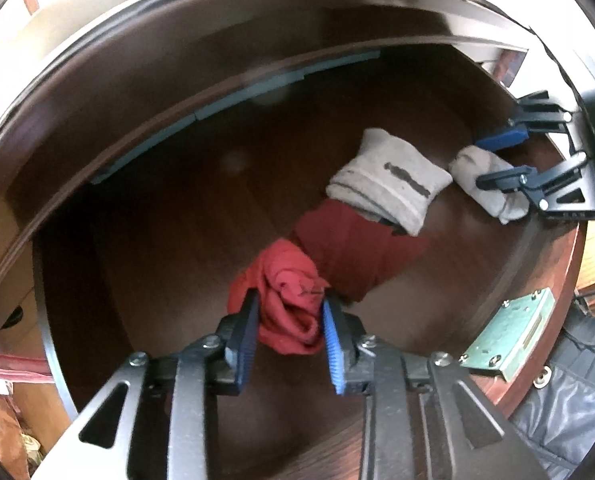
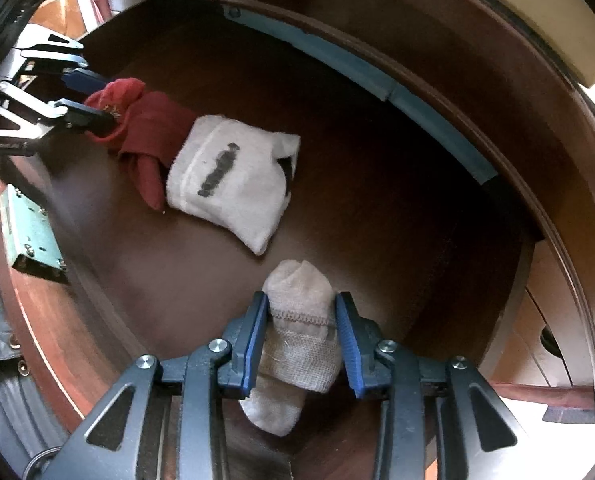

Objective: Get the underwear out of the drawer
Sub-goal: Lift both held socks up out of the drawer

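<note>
Inside the wooden drawer (image 1: 157, 208), the left gripper (image 1: 289, 312) clamps red underwear (image 1: 293, 308). Beside it — the right gripper (image 2: 301, 320) pinches a beige sock (image 2: 297, 320).

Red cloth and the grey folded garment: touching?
Touching. The right wrist view shows the red cloth running under the grey garment's edge with no gap.

Home bedroom: wooden drawer (image 1: 529, 312) holding folded underwear (image 1: 393, 188).
</note>
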The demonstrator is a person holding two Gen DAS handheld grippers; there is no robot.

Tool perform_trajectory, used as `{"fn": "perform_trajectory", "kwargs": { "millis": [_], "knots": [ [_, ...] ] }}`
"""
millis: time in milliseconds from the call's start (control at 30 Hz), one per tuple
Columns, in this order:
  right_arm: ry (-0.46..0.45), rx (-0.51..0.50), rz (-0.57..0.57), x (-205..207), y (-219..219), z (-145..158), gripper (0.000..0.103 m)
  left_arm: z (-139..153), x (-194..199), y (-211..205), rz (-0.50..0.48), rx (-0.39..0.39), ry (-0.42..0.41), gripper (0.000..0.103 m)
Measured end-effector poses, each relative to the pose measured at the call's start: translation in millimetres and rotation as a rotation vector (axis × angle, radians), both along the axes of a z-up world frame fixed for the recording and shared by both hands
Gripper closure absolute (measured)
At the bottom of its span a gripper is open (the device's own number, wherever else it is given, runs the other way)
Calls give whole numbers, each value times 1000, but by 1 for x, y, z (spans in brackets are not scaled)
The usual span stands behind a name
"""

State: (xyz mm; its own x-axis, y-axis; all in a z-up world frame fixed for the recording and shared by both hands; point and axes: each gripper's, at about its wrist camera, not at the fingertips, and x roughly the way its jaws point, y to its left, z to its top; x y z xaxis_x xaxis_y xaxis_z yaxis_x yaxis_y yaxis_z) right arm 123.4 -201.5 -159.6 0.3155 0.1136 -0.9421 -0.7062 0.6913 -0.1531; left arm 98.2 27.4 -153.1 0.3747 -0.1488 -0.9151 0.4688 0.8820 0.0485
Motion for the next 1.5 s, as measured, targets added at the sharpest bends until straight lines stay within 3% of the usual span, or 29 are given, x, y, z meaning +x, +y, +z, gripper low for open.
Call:
{"fn": "perform_trajectory", "kwargs": {
  "millis": [333,800,1200,1500],
  "knots": [
    [-37,48,38,-9,-8,8,70,12,-6,12,15,-22,-63,76],
    [-130,109,64,-48,-27,26,70,36,-35,22,54,-4,-249,76],
    [-195,133,70,-83,-35,40,70,50,-64,47,120,-94,-334,76],
    [-263,215,55,-108,-52,56,70,62,-100,71,174,-143,-405,76]
  ]
}}
